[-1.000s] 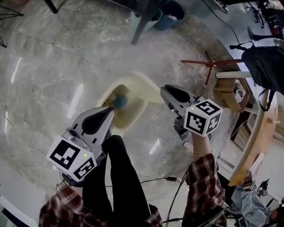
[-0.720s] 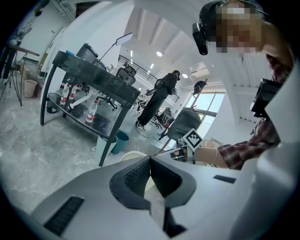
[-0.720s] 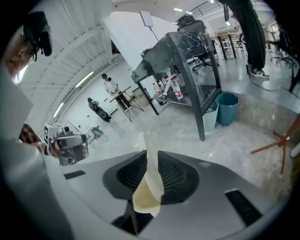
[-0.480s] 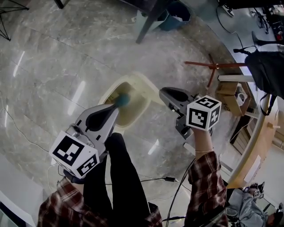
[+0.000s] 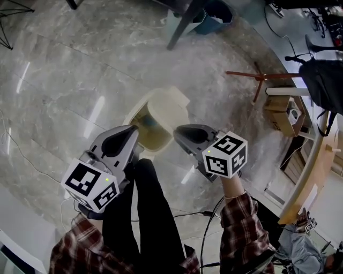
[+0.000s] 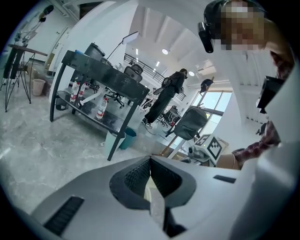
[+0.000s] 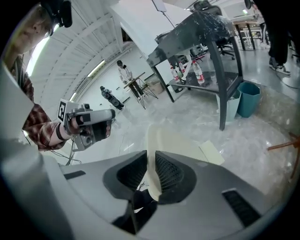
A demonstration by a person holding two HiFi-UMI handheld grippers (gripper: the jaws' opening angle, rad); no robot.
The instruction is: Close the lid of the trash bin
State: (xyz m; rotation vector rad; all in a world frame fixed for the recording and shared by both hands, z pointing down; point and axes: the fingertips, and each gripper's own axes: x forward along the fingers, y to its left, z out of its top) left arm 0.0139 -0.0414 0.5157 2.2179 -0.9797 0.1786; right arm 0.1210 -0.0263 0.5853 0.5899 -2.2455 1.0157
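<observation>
A cream trash bin (image 5: 135,114) stands on the marble floor in the head view, just ahead of the person's legs. Its cream lid (image 5: 167,108) is tilted over most of the opening, with only a strip of the dark inside and a bit of teal showing at the left. My right gripper (image 5: 180,134) is shut on the lid's near edge; in the right gripper view the cream lid (image 7: 165,138) runs between the jaws of the right gripper (image 7: 151,158). My left gripper (image 5: 134,130) hovers at the bin's near left rim, shut and holding nothing, as the left gripper view (image 6: 150,162) also shows.
A black metal table (image 5: 183,20) with a blue waste basket (image 5: 215,12) beside it stands beyond the bin. A red-brown stand (image 5: 258,78), cardboard boxes (image 5: 281,111) and a black bag (image 5: 326,80) are at the right. Cables (image 5: 204,216) lie on the floor near the person's legs.
My right gripper has swung left with the lid, which now covers most of the bin's opening and the teal thing inside. My left gripper has barely moved.
</observation>
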